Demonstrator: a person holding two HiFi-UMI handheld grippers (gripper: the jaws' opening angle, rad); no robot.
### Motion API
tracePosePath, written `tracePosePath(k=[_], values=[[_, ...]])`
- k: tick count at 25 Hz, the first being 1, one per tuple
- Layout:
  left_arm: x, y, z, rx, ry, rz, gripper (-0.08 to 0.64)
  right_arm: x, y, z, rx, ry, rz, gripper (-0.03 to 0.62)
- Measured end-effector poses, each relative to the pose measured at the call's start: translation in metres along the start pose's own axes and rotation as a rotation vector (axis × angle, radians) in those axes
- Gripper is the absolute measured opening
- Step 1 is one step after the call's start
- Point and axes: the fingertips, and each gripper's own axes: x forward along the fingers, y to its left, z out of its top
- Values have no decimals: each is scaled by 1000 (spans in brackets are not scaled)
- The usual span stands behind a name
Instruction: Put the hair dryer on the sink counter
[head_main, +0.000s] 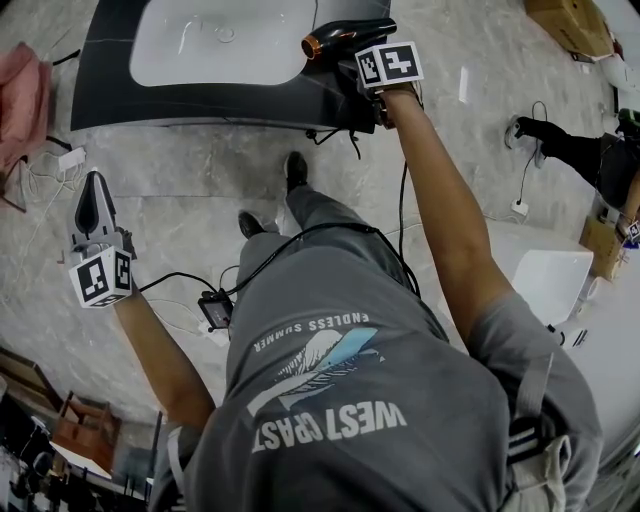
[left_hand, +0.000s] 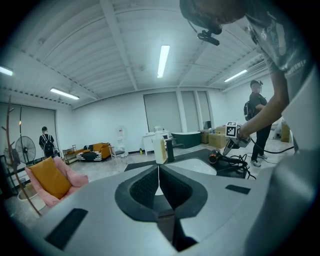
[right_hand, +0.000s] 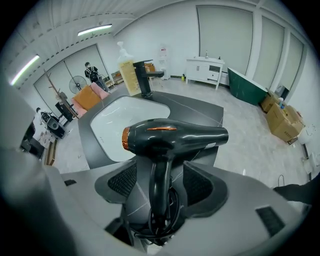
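Sink counter (head_main: 110, 85) at one o'clock seemingly bears the hair dryer (head_main: 345, 38). Right gripper (right_hand: 161, 182), jaws released, should back straight off.

Your head cam looks steeply down at the sink counter (head_main: 110, 95) from above, a bit back from its front edge. Right gripper view sits close at that counter's corner, facing across it. Left gripper view faces it level from well off. All three share the counter.

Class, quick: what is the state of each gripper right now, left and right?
Left gripper: closed, nothing held.
Right gripper: open; the hair dryer handle stands between its jaws, ungripped.
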Motion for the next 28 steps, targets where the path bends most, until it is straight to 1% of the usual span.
tracePosePath(k=[6, 11, 14, 18, 20, 25, 28], values=[[-17, 3, 12, 8, -24, 3, 20, -30, 4, 6, 6, -60, -3, 305], [-31, 7, 27, 25, -49, 2, 20, -73, 17, 23, 0, -163, 16, 298], [-40, 14, 34, 44, -67, 0, 20, -107, 34, 39, -10, -256, 27, 270], [-48, 25, 37, 62, -88, 2, 20, -150, 58, 58, -26, -397, 41, 217], [-56, 30, 38, 66, -95, 8, 20, -175, 71, 68, -47, -471, 47, 177], [-79, 43, 40, 73, -113, 23, 20, -241, 110, 87, -96, -651, 67, 121], [-94, 50, 41, 80, -122, 24, 20, -279, 136, 90, -135, -736, 79, 95]])
